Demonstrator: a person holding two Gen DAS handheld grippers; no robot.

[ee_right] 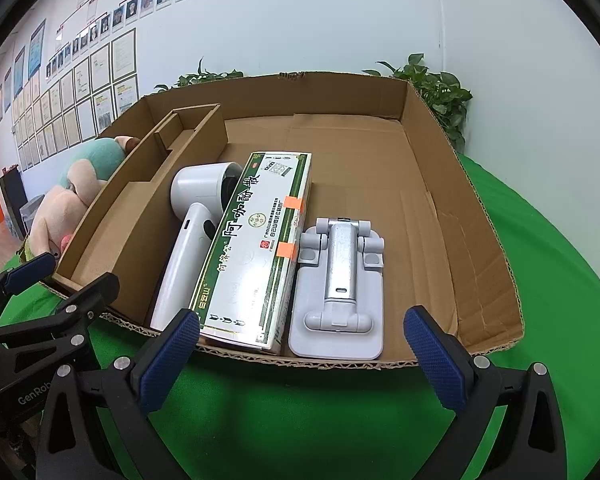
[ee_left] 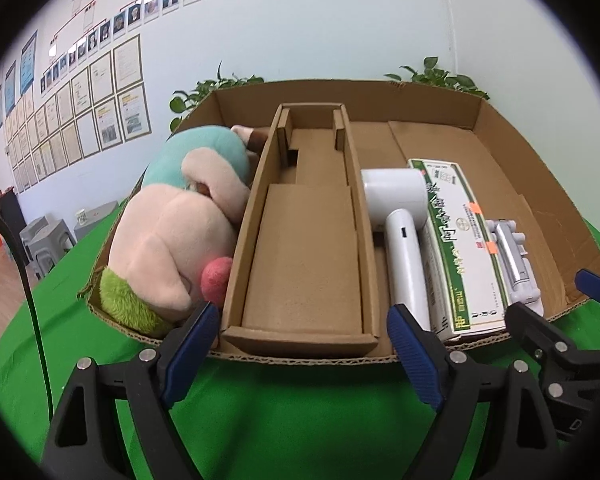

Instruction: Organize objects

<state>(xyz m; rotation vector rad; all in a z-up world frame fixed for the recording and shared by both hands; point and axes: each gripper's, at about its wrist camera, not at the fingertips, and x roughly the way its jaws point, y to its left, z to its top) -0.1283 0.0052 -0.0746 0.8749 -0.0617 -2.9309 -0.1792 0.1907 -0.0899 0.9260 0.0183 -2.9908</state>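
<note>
Objects side by side in cardboard tray

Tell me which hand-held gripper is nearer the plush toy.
Left. The left hand-held gripper hangs open at the box's near edge, one pad right beside the plush toy. The right hand-held gripper hangs open further right, before the phone stand.

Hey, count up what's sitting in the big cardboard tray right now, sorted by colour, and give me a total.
In the cardboard tray:
White or grey: 2, the hair dryer and the folding stand
Green and white: 1, the medicine box
Brown: 1, the inner cardboard box
Multicoloured: 1, the plush toy
Total: 5
</note>
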